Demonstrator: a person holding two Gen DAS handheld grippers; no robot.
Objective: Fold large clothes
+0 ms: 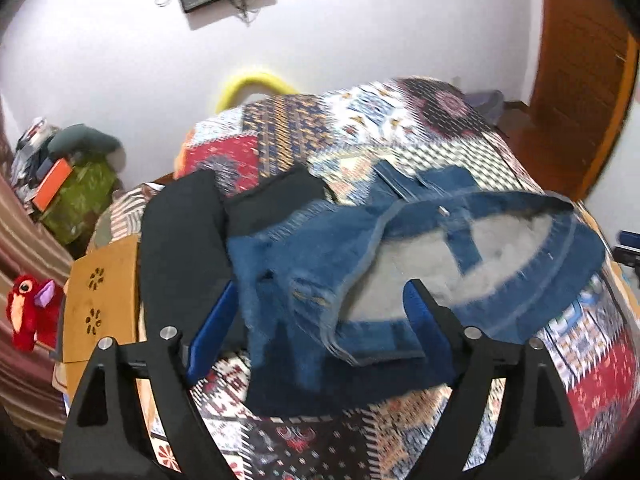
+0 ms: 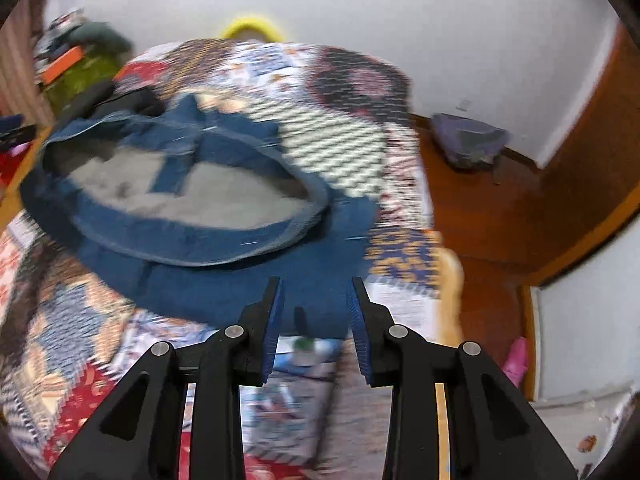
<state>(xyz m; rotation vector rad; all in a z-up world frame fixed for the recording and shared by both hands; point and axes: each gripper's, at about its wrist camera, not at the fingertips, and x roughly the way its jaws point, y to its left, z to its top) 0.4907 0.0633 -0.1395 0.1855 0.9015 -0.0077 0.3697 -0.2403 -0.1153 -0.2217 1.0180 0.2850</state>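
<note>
A blue denim jacket point(image 1: 400, 248) with a grey fleecy lining lies spread, lining up, on a bed covered by a patchwork quilt point(image 1: 440, 128). In the left wrist view the left gripper point(image 1: 316, 300) stands with its blue-padded fingers point(image 1: 212, 332) wide apart, and a frayed denim edge of the jacket falls in the gap between them; whether either pad touches the cloth cannot be told. In the right wrist view the right gripper point(image 2: 316, 292) also has its fingers parted, with the near edge of the jacket point(image 2: 192, 216) lying between and just beyond the tips, not clamped. Both views are blurred. A black garment point(image 1: 180, 240) lies on the quilt beside the jacket, at its left in the left wrist view, partly under it
</note>
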